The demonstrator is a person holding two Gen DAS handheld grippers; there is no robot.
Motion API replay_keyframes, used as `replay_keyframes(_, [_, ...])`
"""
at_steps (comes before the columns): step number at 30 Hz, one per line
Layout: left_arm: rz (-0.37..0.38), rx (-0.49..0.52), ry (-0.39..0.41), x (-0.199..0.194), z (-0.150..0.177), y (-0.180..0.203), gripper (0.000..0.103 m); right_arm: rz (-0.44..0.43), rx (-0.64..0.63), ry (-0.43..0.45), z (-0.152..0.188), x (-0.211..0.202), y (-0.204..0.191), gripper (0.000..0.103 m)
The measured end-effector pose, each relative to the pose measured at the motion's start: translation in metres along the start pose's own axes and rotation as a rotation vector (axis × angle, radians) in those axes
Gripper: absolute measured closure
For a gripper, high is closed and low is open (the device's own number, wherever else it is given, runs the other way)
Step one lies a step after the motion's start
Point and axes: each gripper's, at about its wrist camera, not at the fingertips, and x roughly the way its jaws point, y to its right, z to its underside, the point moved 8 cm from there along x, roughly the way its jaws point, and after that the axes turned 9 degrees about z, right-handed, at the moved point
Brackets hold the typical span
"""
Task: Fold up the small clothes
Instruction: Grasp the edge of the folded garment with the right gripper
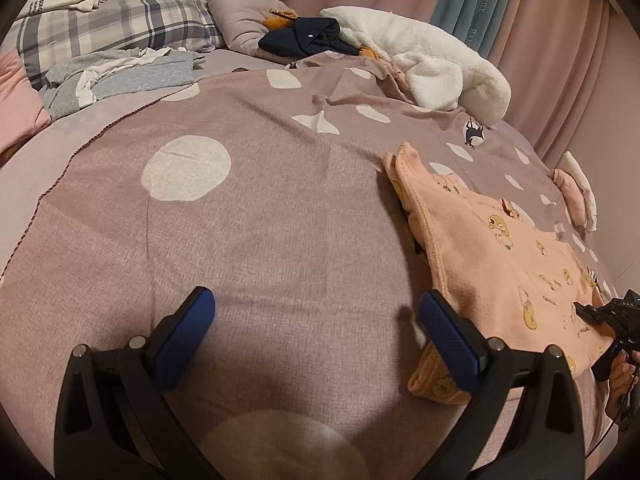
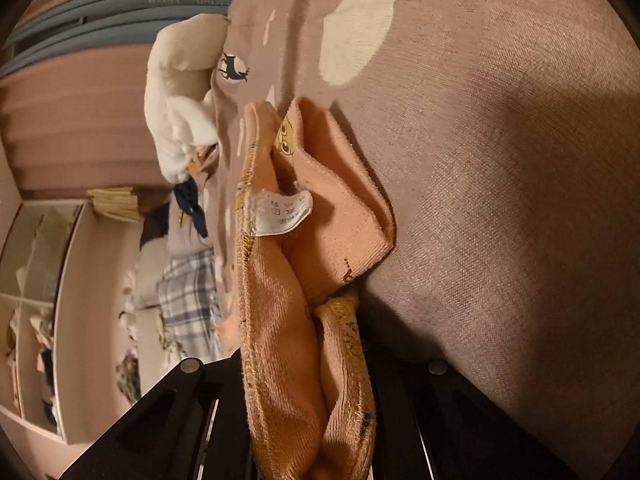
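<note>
A peach knit baby garment (image 1: 508, 264) with duck prints lies on our dotted mauve bedspread (image 1: 248, 240). Our right gripper (image 2: 320, 420) pinches its bunched hem, care label (image 2: 282, 212) visible only there; left gripper (image 1: 316, 320) gapes empty beside it.

The peach garment (image 2: 340, 240) is seen as soft knit cloth with overlocked seams and a white woven care label (image 2: 282, 212). The bedspread (image 1: 260, 240) is matt, coarse-woven cotton. A fluffy white fleece (image 1: 432, 60) is seen far right. The left gripper (image 1: 316, 320) is matt black plastic, its pads (image 1: 448, 336) textured blue rubber, its pins dull metal
</note>
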Motion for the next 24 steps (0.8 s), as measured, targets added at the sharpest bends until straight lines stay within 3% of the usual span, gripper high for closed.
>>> replay_keyframes(3, [0.005, -0.002, -0.002, 0.000, 0.000, 0.000, 0.001, 0.025, 0.003, 0.015, 0.000, -0.002, -0.003, 0.100])
replay_keyframes(5, [0.011, -0.004, -0.005, 0.001, -0.001, 0.000, 0.001, 0.070, -0.057, 0.051, 0.002, -0.005, -0.015, 0.093])
replay_keyframes(8, [0.011, -0.003, -0.004, 0.001, -0.001, 0.000, 0.001, 0.130, -0.163, 0.087, 0.005, -0.005, -0.037, 0.093])
replay_keyframes(14, [0.017, -0.008, 0.002, 0.001, -0.003, 0.000, 0.001, 0.053, -0.311, 0.086, 0.020, 0.001, -0.099, 0.093])
replay_keyframes(20, [0.039, -0.025, 0.012, 0.000, -0.003, -0.001, 0.001, 0.082, -0.514, -0.012, 0.065, 0.052, -0.146, 0.093])
replay_keyframes(24, [0.042, -0.028, 0.016, 0.000, -0.003, 0.000, 0.001, 0.087, -0.562, -0.133, 0.105, 0.094, -0.157, 0.093])
